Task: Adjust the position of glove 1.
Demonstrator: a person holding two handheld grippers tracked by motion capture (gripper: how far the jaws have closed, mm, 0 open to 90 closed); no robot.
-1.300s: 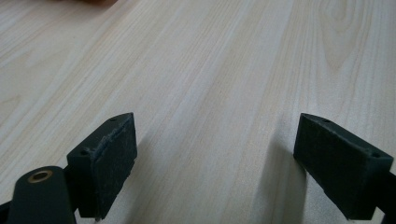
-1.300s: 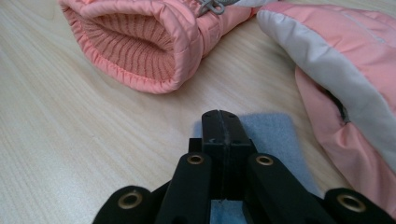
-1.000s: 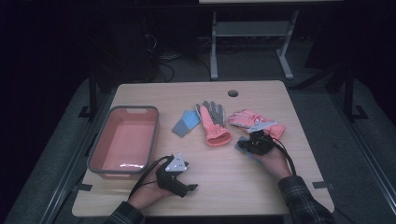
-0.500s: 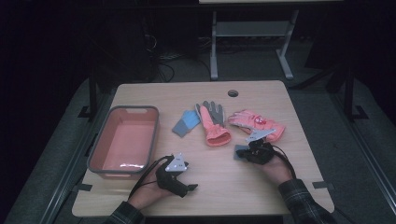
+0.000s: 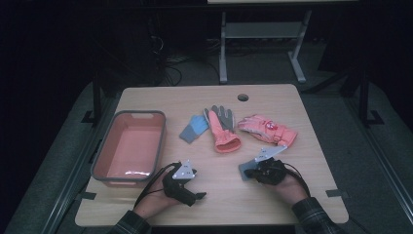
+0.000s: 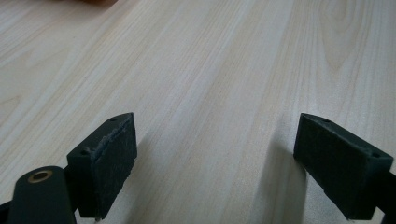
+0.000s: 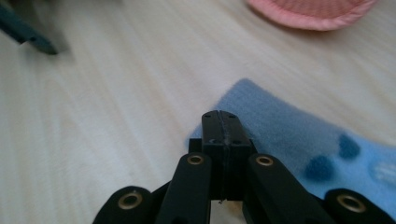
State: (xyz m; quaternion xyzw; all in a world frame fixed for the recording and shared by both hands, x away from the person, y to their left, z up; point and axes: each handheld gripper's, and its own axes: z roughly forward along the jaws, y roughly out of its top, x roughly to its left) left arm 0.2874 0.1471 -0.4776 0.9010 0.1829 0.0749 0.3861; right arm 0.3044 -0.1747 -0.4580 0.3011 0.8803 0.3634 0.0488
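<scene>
My right gripper (image 5: 252, 171) rests on the table near the front right, jaws shut on the edge of a light blue fleece piece (image 5: 245, 170). In the right gripper view the gripper (image 7: 222, 119) pinches that dotted blue fleece piece (image 7: 285, 135), which lies flat on the wood. My left gripper (image 5: 187, 187) lies near the front edge, left of centre. Its jaws stand wide open over bare wood in the left gripper view, where the gripper (image 6: 215, 163) holds nothing.
A salmon tray with a grey rim (image 5: 129, 113) stands at the left. Mid-table lie a small blue glove (image 5: 194, 129), a grey-and-salmon glove (image 5: 221, 129) and a pink padded glove (image 5: 267, 129). The salmon cuff (image 7: 313, 11) lies beyond my right jaws. A cable hole (image 5: 242, 97) sits at the back.
My right gripper has slid away from the pink padded glove toward the front and left, with the light blue piece moving along at its tip. The left gripper has stayed put.
</scene>
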